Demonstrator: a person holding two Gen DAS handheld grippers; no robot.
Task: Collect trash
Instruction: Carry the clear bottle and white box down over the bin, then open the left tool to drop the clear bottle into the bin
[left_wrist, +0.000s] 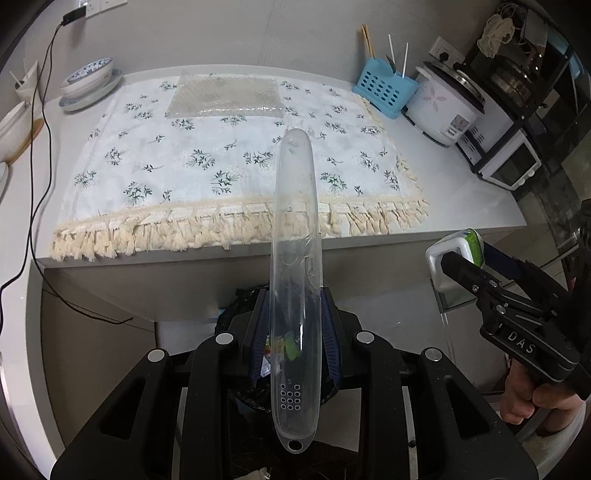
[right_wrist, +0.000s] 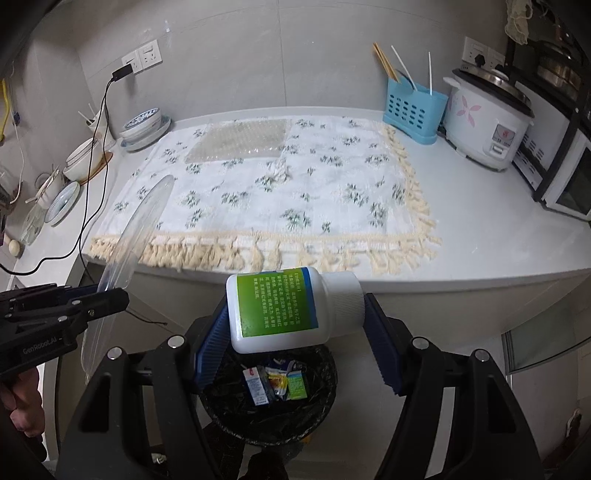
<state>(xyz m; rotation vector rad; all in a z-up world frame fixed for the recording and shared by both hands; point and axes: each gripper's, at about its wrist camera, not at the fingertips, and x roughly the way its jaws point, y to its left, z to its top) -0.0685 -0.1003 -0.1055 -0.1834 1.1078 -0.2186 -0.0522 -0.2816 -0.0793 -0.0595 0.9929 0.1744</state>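
My left gripper (left_wrist: 294, 325) is shut on a long clear plastic case (left_wrist: 295, 236), which sticks up and forward past the counter edge; it also shows in the right wrist view (right_wrist: 136, 236). My right gripper (right_wrist: 295, 325) is shut on a white bottle with a green label (right_wrist: 291, 306), held sideways above a black-lined trash bin (right_wrist: 229, 406) that holds several small wrappers. The bottle also shows in the left wrist view (left_wrist: 458, 254), at the right. A sheet of bubble wrap (right_wrist: 238, 142) lies at the back of the floral cloth (right_wrist: 332, 184).
The grey counter (right_wrist: 498, 229) carries a blue utensil basket (right_wrist: 413, 110), a rice cooker (right_wrist: 487, 122), stacked bowls (right_wrist: 142, 123) and a black cable (right_wrist: 88, 206). A white oven on a black rack (right_wrist: 565, 177) stands at the right.
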